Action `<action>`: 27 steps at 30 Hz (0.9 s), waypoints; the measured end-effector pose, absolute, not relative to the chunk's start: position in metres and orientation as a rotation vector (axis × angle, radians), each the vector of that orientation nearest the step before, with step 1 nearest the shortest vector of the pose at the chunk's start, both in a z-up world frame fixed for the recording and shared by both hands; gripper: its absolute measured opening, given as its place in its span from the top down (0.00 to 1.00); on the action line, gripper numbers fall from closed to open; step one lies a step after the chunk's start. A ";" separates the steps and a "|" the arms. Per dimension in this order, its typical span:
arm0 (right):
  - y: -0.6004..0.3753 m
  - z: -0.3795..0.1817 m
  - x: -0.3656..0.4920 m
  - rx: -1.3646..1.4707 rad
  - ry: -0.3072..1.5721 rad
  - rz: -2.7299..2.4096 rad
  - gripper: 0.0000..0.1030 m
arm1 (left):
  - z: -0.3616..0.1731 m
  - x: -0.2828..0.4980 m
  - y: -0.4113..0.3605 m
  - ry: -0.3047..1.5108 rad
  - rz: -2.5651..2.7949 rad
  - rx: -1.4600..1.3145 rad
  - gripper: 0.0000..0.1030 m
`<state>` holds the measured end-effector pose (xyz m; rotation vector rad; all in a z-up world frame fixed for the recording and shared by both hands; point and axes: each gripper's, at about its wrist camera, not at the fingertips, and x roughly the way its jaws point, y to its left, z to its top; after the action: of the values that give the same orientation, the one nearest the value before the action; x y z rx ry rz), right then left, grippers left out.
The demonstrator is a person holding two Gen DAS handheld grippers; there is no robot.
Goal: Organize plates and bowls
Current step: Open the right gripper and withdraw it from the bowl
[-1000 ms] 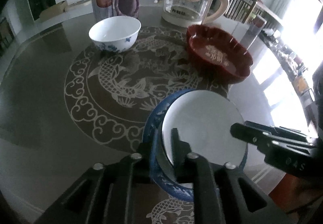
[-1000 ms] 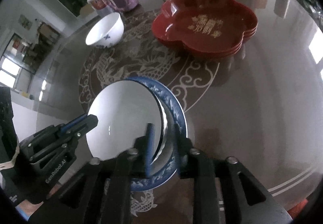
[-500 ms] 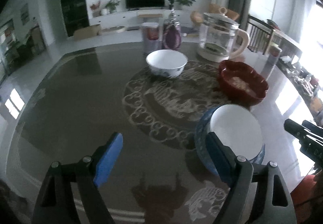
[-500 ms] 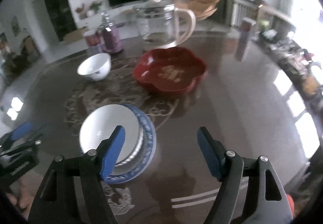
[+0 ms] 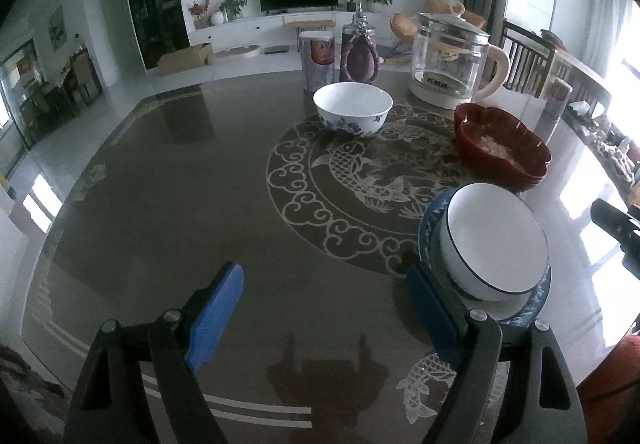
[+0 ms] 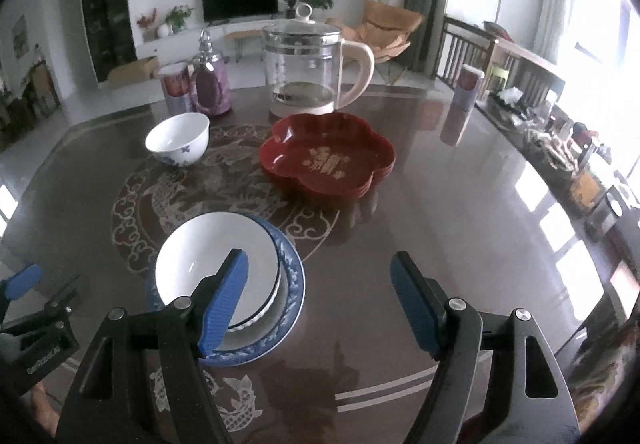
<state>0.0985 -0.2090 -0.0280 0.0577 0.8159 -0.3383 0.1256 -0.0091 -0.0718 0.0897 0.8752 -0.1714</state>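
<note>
A white bowl with a dark rim (image 5: 496, 240) (image 6: 208, 256) sits inside a blue patterned plate (image 5: 430, 228) (image 6: 294, 284) on the dark table. My left gripper (image 5: 323, 276) hangs open to the left of that stack, nothing between its blue pads. My right gripper (image 6: 320, 264) is open too, just right of the stack, its left pad in front of the bowl in this view. Farther back stand a white bowl with blue flowers (image 5: 352, 106) (image 6: 178, 138) and a stack of red flower-shaped plates (image 5: 500, 144) (image 6: 326, 160).
A glass kettle (image 6: 312, 64), a purple jar (image 6: 210, 84) and a canister (image 6: 174, 88) line the far side. Another canister (image 6: 468, 88) stands at the right. The table edge (image 6: 400, 384) runs close below both grippers.
Both grippers were shut on the rim of the bowl-and-plate stack; they have opened, let go and drawn back and upward. The bowl and plate stay on the table.
</note>
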 end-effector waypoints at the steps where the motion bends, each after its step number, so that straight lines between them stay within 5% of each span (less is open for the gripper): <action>1: -0.209 -0.028 0.099 0.053 0.815 -0.343 0.25 | -0.072 0.127 -0.009 0.876 -0.170 0.090 0.19; 27: -0.189 -0.024 0.120 -0.096 0.805 -0.371 0.25 | -0.088 0.155 0.021 0.923 -0.110 0.072 0.19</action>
<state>0.1198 -0.1889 -0.0236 -0.0956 0.8051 -0.3708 0.1555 0.0208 -0.0883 0.0718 0.9225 -0.1104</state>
